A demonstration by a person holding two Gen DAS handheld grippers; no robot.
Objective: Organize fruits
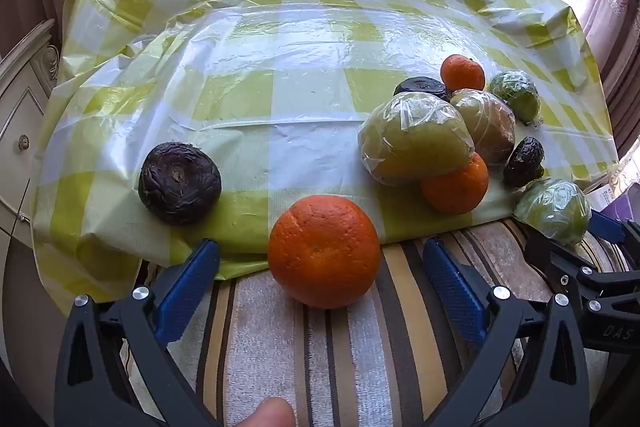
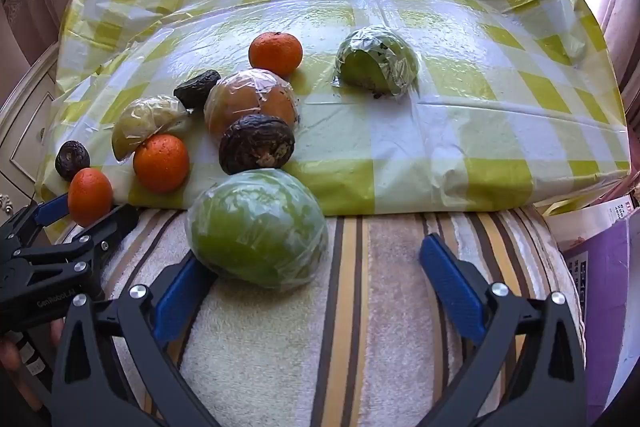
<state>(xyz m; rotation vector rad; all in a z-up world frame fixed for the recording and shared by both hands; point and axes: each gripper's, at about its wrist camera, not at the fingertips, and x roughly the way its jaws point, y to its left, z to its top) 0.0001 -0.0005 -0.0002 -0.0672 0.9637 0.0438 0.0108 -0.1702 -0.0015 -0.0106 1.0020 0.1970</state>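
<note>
My left gripper [image 1: 320, 255] is open, its blue pads on either side of a large orange [image 1: 324, 251] at the tablecloth's near edge. A dark wrinkled fruit [image 1: 180, 189] lies to its left. A pile to the right holds wrapped yellow-green fruits [image 1: 416, 139], oranges [image 1: 456, 183] and dark fruits. My right gripper [image 2: 312, 255] is open around a wrapped green fruit [image 2: 258, 227], which sits nearer its left pad. Behind that fruit are a dark fruit [image 2: 256, 143], a wrapped brownish fruit [image 2: 250, 101], oranges [image 2: 161, 163] and another wrapped green fruit [image 2: 376, 61]. The left gripper also shows in the right wrist view [image 2: 86, 211].
A green-and-white checked plastic cloth [image 1: 280, 67] covers the raised surface. A striped towel [image 2: 380, 307] lies below its near edge. A white cabinet [image 1: 20, 107] stands at left, curtains behind, and a purple box [image 2: 604, 287] at the right.
</note>
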